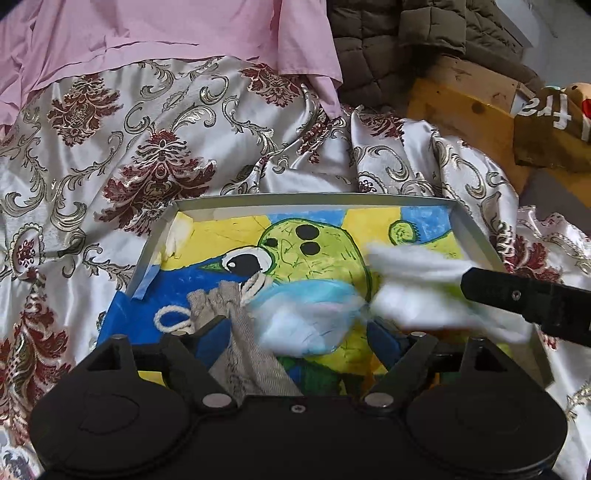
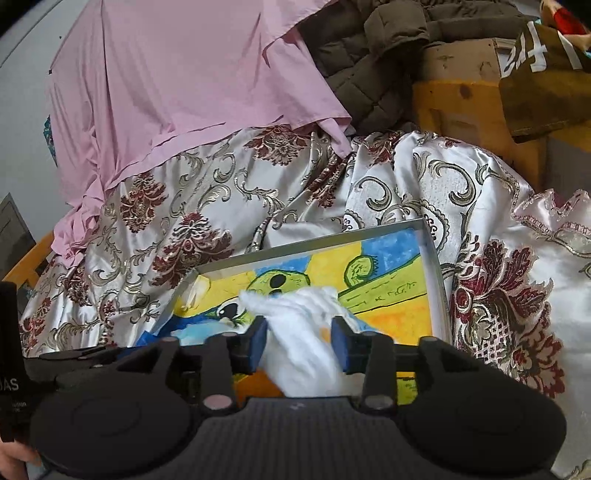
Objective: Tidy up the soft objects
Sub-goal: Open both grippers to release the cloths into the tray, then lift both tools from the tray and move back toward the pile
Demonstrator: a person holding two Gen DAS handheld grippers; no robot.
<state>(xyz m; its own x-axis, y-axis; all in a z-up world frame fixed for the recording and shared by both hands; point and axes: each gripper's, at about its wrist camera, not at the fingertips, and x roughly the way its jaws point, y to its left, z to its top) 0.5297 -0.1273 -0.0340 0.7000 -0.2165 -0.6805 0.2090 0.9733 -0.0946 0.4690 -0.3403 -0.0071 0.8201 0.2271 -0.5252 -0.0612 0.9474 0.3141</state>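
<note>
Left gripper: jaws spread wide, gripping nothing. Between them lie a grey drawstring pouch and a pale blue fluffy piece, both blurred. The pouch's long axis runs from the gripper body away and to the left in the left wrist view, its gathered mouth at the far end, where a white cord loops out to the left.

Right gripper: jaws partly open, blue pads on either side of a white soft cloth. The blur hides whether the pads still touch it. The cloth's long axis runs along the fingers, its far end pointing toward the back of the tray. In the left wrist view the same cloth sits just right of the blue piece, under the black finger coming in from the right.

Tray: shallow, grey-rimmed, holding all three soft pieces; its floor is a painted picture in yellow, green and blue.

Bedspread: shiny, white with dark red and gold scrollwork, under the tray.

Pink sheet: draped behind the bedspread.

Brown quilted jacket: upper right, beside wooden boxes.
</note>
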